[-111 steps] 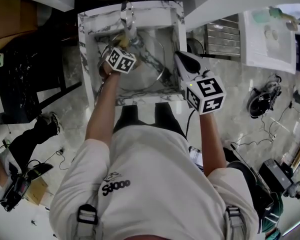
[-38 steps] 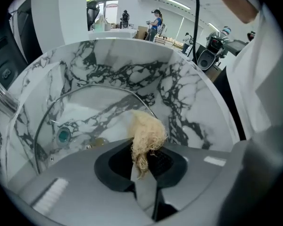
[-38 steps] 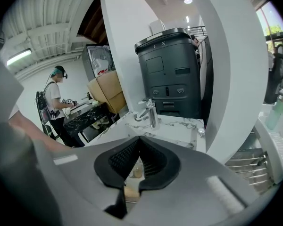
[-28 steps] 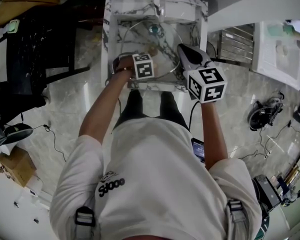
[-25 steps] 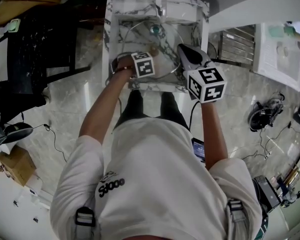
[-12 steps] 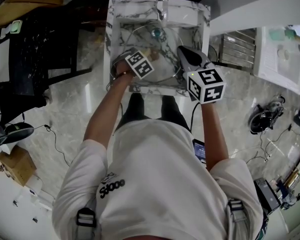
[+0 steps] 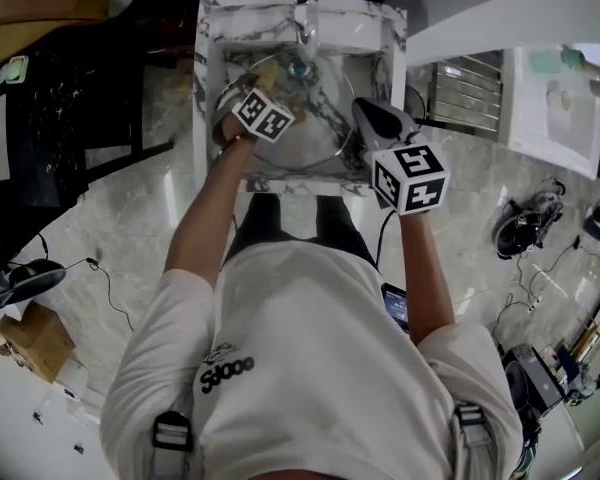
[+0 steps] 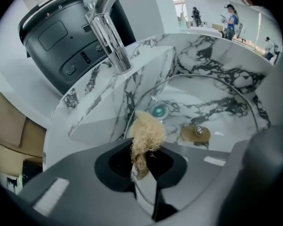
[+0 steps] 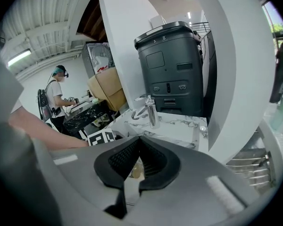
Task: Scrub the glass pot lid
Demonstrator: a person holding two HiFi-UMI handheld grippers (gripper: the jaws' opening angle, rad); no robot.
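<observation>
The glass pot lid [image 7: 315, 138] lies tilted in the marble sink [image 7: 202, 88], its brown knob [image 8: 196, 133] facing up. My left gripper [image 7: 264, 80] is over the lid's back left part, shut on a tan fibrous scrubber [image 8: 144, 138] that sticks out past the jaws near the lid's rim. A drain [image 8: 158, 110] shows beyond it. My right gripper [image 7: 360, 113] is at the sink's right side, jaws closed on the lid's rim [image 9: 132, 185]. The knob shows through the gap.
A chrome faucet [image 7: 305, 13] stands at the back of the sink. A black appliance [image 9: 172, 69] is behind it. A metal rack [image 7: 467, 83] and white counter are to the right. Another person [image 9: 54, 98] stands at a far counter. Cables lie on the floor.
My left gripper has carried the scrubber from the lid's front middle toward the back left of the sink. The right gripper has kept its hold on the rim.
</observation>
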